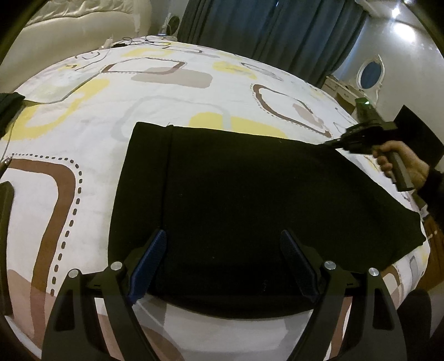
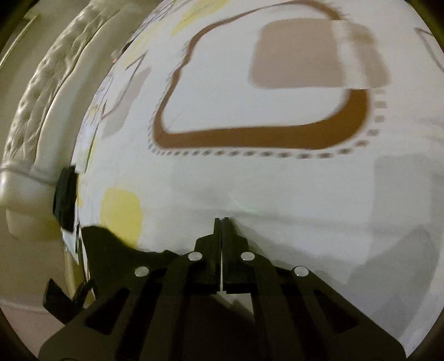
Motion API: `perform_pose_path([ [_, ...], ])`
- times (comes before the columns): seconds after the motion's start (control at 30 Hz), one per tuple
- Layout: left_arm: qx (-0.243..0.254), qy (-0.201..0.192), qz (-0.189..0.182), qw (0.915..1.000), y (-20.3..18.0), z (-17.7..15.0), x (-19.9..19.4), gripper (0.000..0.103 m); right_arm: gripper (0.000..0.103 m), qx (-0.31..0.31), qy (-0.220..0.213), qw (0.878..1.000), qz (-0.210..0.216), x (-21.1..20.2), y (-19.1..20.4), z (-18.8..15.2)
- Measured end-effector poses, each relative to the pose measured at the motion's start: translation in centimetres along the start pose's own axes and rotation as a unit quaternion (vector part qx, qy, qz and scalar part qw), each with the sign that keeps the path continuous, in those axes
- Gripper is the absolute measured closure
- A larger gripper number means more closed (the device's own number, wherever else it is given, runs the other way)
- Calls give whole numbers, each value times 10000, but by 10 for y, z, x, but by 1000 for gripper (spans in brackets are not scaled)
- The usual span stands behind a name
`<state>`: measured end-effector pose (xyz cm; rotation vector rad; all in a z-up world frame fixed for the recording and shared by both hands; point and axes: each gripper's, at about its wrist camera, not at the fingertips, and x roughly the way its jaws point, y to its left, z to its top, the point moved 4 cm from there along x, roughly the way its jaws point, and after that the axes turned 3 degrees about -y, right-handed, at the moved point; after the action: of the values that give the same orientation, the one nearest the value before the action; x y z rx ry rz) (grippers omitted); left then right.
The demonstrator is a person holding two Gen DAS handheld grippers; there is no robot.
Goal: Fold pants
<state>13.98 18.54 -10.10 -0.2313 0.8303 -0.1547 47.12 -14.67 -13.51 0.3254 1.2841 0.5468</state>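
Black pants [image 1: 249, 194] lie folded into a broad block on the patterned bedsheet [image 1: 166, 91]. My left gripper [image 1: 223, 233] hovers open over the near edge of the pants, its blue-padded fingers [image 1: 149, 261] spread wide with only cloth below them. A hand holds my right gripper [image 1: 333, 143] at the far right corner of the pants. In the right wrist view my right gripper [image 2: 222, 220] is shut, and nothing shows between its fingertips, which point at bare sheet [image 2: 249, 180]. A dark patch of the pants [image 2: 105, 244] lies to their lower left. That view is motion-blurred.
A cream padded headboard [image 1: 83, 25] runs along the far left of the bed, with cables [image 1: 133, 41] near it. A dark item [image 1: 9, 102] rests at the bed's left edge. Blue curtains [image 1: 263, 25] hang behind, and a white dresser [image 1: 344, 91] stands at far right.
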Motion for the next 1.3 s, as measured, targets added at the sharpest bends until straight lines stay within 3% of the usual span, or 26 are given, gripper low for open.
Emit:
perform_pose_path([
  [0.1,-14,9,31,10000,-2,2,0,20,101,-540,-232,9970,-507,-25,13,-12],
  [0.17,-96,-8,9,10000,-1,3,-2,20,100,-824,-483,9936,-608,-45,27,-29],
  [0.23,-145,-3,19,9999,0,4,-4,20,84,-898,-635,9932,-376,-60,40,-54],
  [0.3,-121,0,51,9999,1,3,-5,20,78,-942,-614,9935,-179,-64,51,-84],
  [0.37,-74,-4,124,9999,3,2,-6,20,77,-1056,-528,9930,-80,-59,64,-115],
  [0.47,-72,-27,620,9980,18,2,-12,20,77,-997,-369,9943,77,-53,72,-161],
  [0.6,-389,-48,449,9982,33,5,-26,20,76,-1009,-370,9942,-1,-51,73,-194],
  [0.63,-353,-68,446,9984,33,8,-31,20,71,-965,-397,9945,49,-54,74,-201],
  [0.7,-467,-63,320,9984,35,11,-34,20,60,-910,-459,9948,17,-58,72,-210],
  [0.87,-1062,229,-582,9924,46,16,-29,20,59,-917,-523,9944,-68,-69,72,-227],
  [1.13,-1428,422,-559,9873,66,11,-24,20,59,-704,-928,9929,-253,-99,48,-238],
  [1.3,-1633,133,-495,9852,65,10,-33,20,58,241,-1438,9893,-20,-137,-2,-248],
])
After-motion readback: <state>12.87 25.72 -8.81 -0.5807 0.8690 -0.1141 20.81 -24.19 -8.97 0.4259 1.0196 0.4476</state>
